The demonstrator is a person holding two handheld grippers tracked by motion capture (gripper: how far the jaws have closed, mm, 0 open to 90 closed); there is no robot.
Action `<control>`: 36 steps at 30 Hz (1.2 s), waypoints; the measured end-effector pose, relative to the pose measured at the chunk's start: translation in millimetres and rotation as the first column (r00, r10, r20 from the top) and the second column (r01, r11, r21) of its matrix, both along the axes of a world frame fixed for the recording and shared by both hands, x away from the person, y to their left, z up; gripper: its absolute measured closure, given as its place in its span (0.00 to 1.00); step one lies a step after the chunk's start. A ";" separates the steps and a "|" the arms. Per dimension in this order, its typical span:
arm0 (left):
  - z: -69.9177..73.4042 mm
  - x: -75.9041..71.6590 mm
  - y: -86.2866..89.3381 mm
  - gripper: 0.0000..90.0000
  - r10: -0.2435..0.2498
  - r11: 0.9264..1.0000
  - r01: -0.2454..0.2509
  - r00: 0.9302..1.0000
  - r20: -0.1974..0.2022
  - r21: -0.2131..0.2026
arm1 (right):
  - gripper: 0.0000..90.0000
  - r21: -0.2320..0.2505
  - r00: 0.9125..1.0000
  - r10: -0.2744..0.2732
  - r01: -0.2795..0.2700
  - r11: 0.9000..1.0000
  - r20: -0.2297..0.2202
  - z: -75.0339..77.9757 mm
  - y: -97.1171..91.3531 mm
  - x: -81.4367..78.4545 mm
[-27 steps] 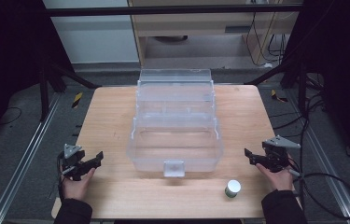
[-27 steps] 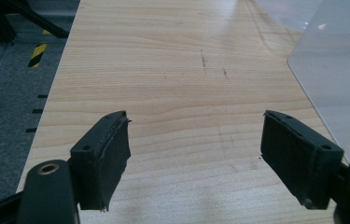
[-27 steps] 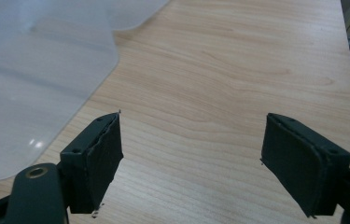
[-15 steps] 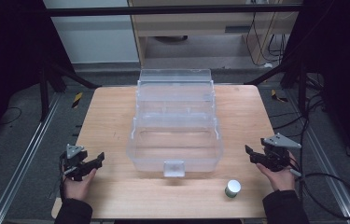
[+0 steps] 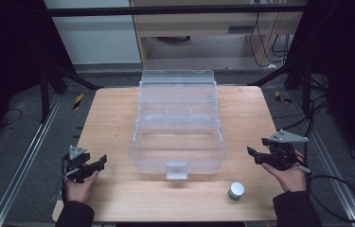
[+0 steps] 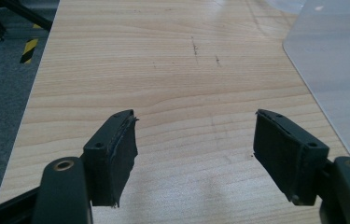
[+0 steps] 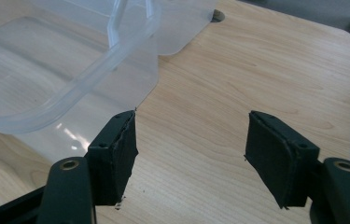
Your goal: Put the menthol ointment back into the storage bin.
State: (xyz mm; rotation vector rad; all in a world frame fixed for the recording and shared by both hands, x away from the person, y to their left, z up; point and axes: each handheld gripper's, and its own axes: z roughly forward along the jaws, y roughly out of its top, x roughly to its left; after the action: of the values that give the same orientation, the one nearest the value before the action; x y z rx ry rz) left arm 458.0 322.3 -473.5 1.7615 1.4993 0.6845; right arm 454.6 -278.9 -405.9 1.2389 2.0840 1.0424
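**Both Grippers Poised Beside the Open Box**

While our hands rest at the near corners of the counter, the left gripper and right gripper hold their fingers wide apart, gripping nothing. The clear plastic box stands between them, lid folded back, seemingly ready for filling. The small white jar sits just inward of the right fingers, likely within easy reach for them.

Clear box, green-white jar
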 end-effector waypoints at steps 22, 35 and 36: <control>-1.6 0.6 -3.5 0.35 -0.019 1.000 0.019 1.000 -0.020 0.012 | 0.24 -0.157 0.962 0.236 -0.257 0.954 -0.140 23.1 28.8 -3.1; -2.5 1.2 -4.7 0.35 -0.030 0.999 0.031 0.999 -0.028 0.016 | 0.23 -0.199 0.917 0.341 -0.380 0.903 -0.205 30.2 44.0 -6.5; -2.6 1.3 -5.1 0.35 -0.032 0.999 0.032 0.999 -0.031 0.015 | 0.23 -0.204 0.909 0.353 -0.398 0.895 -0.222 30.8 46.4 -7.9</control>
State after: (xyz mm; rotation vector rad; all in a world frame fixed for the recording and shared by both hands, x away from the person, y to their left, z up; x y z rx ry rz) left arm 459.3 317.2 -476.2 1.8114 1.4865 0.6573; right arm 446.7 -232.6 -375.1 0.8494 2.5766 0.8138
